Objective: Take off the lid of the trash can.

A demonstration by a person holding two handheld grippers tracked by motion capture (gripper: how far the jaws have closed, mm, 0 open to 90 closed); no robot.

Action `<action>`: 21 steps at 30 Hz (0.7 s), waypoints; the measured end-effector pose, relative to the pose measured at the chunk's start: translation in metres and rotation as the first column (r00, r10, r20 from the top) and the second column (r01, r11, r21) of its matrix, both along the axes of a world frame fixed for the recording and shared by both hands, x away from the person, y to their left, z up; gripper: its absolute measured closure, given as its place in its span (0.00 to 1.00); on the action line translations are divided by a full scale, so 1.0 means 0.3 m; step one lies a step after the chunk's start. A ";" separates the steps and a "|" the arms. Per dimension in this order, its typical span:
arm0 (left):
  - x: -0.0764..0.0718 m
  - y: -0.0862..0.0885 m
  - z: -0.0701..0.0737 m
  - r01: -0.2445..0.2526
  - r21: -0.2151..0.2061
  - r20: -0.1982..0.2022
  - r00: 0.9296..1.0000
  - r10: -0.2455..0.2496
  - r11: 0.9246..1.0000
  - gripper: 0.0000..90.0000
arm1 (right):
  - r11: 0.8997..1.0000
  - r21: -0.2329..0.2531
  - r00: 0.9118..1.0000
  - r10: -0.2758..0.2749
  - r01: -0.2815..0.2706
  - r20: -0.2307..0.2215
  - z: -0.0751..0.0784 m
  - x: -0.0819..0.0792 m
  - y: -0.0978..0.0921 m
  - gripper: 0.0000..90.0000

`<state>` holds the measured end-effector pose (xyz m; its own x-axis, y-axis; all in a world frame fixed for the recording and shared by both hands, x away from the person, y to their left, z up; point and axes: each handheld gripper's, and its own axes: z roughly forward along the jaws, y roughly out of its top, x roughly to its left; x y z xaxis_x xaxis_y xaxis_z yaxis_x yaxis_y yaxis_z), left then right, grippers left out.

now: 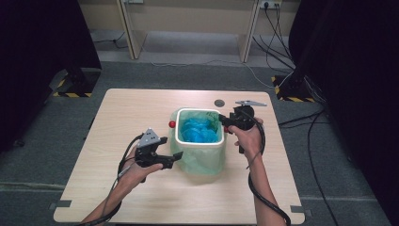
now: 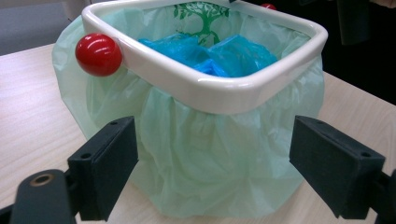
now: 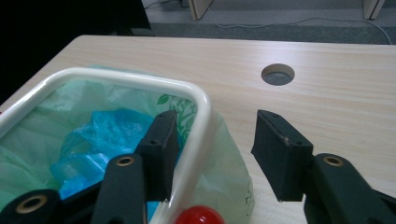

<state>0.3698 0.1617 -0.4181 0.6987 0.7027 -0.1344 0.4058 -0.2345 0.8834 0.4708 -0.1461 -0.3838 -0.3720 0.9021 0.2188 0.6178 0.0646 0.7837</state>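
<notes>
The right gripper (image 3: 212, 156) stands wide open, gripping nothing, astride the white plastic rim (image 3: 198, 140) of the small bin lined with a pale green plastic bag (image 2: 205, 158); close squarely on the rim, clear of the red knob (image 3: 198, 217) below. The left gripper (image 2: 212, 168), wide open and empty, faces the liner's bulging side, with bare wooden tabletop (image 1: 127, 127) around both for movement.

A pale green bag (image 2: 205, 158) with a dark green tree print, white rim (image 2: 205, 88), red knob (image 2: 98, 54), blue plastic (image 2: 219, 53) inside.
</notes>
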 end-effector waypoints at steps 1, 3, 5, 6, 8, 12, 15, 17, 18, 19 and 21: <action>0.002 -0.004 0.001 0.002 0.004 0.003 1.000 -0.002 1.000 0.17 | 1.000 -0.009 1.000 0.005 -0.005 -0.005 -0.002 0.004 0.008 0.57; 0.006 -0.014 0.003 0.006 0.007 0.005 1.000 -0.006 1.000 0.17 | 0.999 -0.033 1.000 0.011 -0.012 -0.013 -0.005 0.014 0.024 0.58; 0.014 -0.018 0.003 0.010 -0.011 -0.009 1.000 -0.011 1.000 0.17 | 0.998 -0.055 0.999 0.023 -0.024 -0.027 -0.011 0.019 0.042 0.60; 0.017 -0.020 0.002 0.005 -0.015 -0.011 1.000 -0.005 1.000 0.17 | 0.998 -0.064 0.999 0.025 -0.027 -0.034 -0.014 0.022 0.050 0.60; 0.024 -0.025 -0.001 -0.002 -0.002 -0.004 1.000 0.002 1.000 0.17 | 0.996 -0.081 0.999 0.027 -0.030 -0.044 -0.017 0.030 0.064 0.63; 0.037 -0.043 0.001 -0.003 0.000 -0.004 1.000 0.003 1.000 0.17 | 0.994 -0.106 0.998 0.020 -0.026 -0.063 -0.013 0.044 0.082 0.66; 0.044 -0.056 0.001 0.006 0.012 -0.004 1.000 -0.006 1.000 0.17 | 0.991 -0.131 0.997 0.022 -0.031 -0.070 -0.010 0.058 0.091 0.69; 0.052 -0.060 -0.002 -0.008 0.009 -0.009 1.000 0.008 1.000 0.17 | 0.988 -0.148 0.996 0.029 -0.041 -0.079 -0.011 0.062 0.097 0.71; 0.054 -0.061 -0.004 -0.004 0.012 -0.010 1.000 0.004 1.000 0.17 | 0.985 -0.167 0.996 0.032 -0.045 -0.081 -0.010 0.063 0.100 0.73; 0.055 -0.062 -0.007 0.000 0.016 -0.010 1.000 0.000 1.000 0.17 | 0.982 -0.182 0.996 0.032 -0.046 -0.081 -0.009 0.061 0.103 0.75; 0.058 -0.066 -0.014 0.002 0.017 -0.016 1.000 -0.002 1.000 0.17 | 0.977 -0.205 0.996 0.036 -0.052 -0.080 -0.012 0.061 0.103 0.77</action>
<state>0.3872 0.1419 -0.4225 0.6977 0.7038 -0.1333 0.4195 -0.2506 0.8725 0.4891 -0.1152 -0.3875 -0.4017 0.9139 0.0581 0.6678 0.2489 0.7015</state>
